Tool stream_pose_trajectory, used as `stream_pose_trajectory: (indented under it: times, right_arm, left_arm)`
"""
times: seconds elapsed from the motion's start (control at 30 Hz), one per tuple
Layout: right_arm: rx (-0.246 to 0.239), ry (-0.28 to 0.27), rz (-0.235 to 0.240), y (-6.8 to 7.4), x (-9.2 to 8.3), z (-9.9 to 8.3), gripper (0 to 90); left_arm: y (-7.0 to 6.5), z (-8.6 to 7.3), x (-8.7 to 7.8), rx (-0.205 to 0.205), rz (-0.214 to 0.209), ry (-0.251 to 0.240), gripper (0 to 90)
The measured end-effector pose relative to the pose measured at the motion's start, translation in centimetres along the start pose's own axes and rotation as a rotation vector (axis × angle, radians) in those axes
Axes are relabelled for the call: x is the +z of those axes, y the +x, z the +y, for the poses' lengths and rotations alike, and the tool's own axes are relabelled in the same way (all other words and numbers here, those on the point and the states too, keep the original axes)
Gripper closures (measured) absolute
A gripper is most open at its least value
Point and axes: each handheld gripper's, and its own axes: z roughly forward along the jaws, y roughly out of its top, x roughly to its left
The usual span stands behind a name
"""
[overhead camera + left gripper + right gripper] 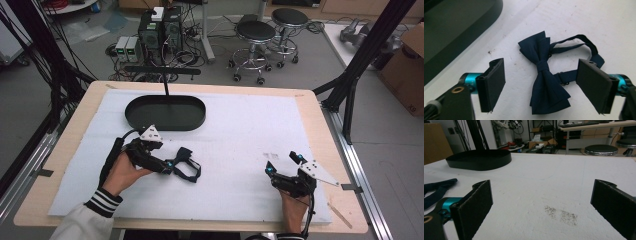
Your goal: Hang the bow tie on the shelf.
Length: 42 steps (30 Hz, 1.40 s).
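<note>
Jaws spread wide on the left gripper, straddling the navy bow tie flat on the white mat near the black tray, likely lined up to pinch its knot; right gripper likewise parted, idle.

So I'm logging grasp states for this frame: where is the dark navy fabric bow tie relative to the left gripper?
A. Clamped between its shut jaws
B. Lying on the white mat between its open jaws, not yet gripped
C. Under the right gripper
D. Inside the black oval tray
B: in the left gripper view, the dark navy fabric bow tie lies flat on the white mat, with the left gripper jaws spread wide on either side of it.
</note>
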Motion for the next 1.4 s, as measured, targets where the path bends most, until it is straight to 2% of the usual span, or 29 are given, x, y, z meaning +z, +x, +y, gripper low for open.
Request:
stream_pose_trajectory:
  times: [0.13,0.37,0.6,0.7,0.87,0.93,1.0,1.13,1.27,1.37,1.4]
  right_arm:
    - [-0.002,0.002,0.000,0.0,0.0,0.0,2.9]
    - [-0.006,-0.001,-0.002,0.0,0.0,0.0,2.9]
    - [-0.003,-0.002,0.000,0.0,0.0,0.0,2.9]
    - [-0.004,-0.002,-0.001,0.0,0.0,0.0,2.9]
    - [-0.001,0.000,0.000,0.0,0.0,0.0,2.9]
    - [-0.002,-0.001,0.001,0.0,0.0,0.0,2.9]
    - [0.000,0.000,0.002,0.0,0.0,0.0,2.9]
    - [-0.003,-0.002,0.000,0.0,0.0,0.0,2.9]
    - [-0.005,-0.003,0.000,0.0,0.0,0.0,2.9]
    - [-0.003,-0.002,0.000,0.0,0.0,0.0,2.9]
    - [-0.003,-0.002,0.000,0.0,0.0,0.0,2.9]
  left_arm:
    - [0.0,0.2,1.0,-0.012,-0.002,0.038,25.8]
    - [0.0,0.3,2.5,-0.007,0.000,0.091,29.5]
    - [0.0,0.5,3.5,-0.007,0.008,0.182,31.9]
    - [0.0,0.6,3.8,-0.007,0.010,0.191,33.2]
    - [-0.2,0.8,4.4,0.014,0.003,0.229,37.7]
    - [-0.4,0.9,4.5,0.003,0.000,0.229,38.8]
    - [-0.6,1.0,4.7,0.016,0.019,0.243,39.0]
    - [-0.6,0.9,5.0,0.023,0.023,0.275,41.2]
    - [-0.6,1.0,5.1,0.017,0.022,0.259,46.1]
    - [-0.6,1.0,5.2,0.010,0.014,0.263,53.4]
    - [-0.6,1.0,5.2,0.011,0.010,0.263,53.4]
